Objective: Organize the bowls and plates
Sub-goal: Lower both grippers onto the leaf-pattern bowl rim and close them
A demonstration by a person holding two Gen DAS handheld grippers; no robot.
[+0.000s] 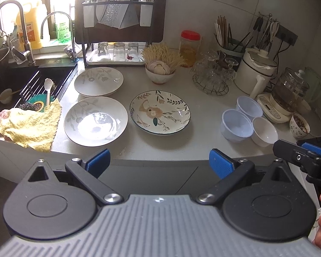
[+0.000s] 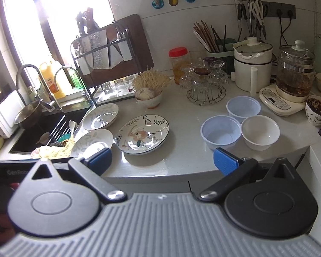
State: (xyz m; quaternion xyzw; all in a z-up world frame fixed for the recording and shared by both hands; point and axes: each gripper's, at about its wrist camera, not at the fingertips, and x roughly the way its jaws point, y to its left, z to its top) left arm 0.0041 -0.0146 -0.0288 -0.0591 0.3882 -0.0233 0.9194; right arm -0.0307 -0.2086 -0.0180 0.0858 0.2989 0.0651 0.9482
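Three plates lie on the grey counter: a far white leaf-print plate (image 1: 98, 81) (image 2: 101, 116), a near white leaf-print plate (image 1: 95, 121) (image 2: 92, 142), and a flowered plate with a dark rim (image 1: 160, 112) (image 2: 142, 133). To the right stand two bluish plastic bowls (image 1: 237, 125) (image 1: 248, 107) (image 2: 220, 132) (image 2: 243, 107) and a white bowl (image 1: 264, 131) (image 2: 260, 132). My left gripper (image 1: 160, 165) is open and empty, in front of the counter edge. My right gripper (image 2: 163, 160) is open and empty, also in front of the edge; it shows at the right of the left wrist view (image 1: 303, 154).
A sink (image 1: 21, 85) with a yellow cloth (image 1: 30, 126) on its edge is at the left. A dish rack (image 1: 117, 32) with glasses, a garlic bowl (image 1: 159, 72), a jar (image 1: 189, 48), a wire rack of glasses (image 1: 214, 75), a white pot (image 1: 256, 70) and a kettle (image 1: 289, 94) line the back.
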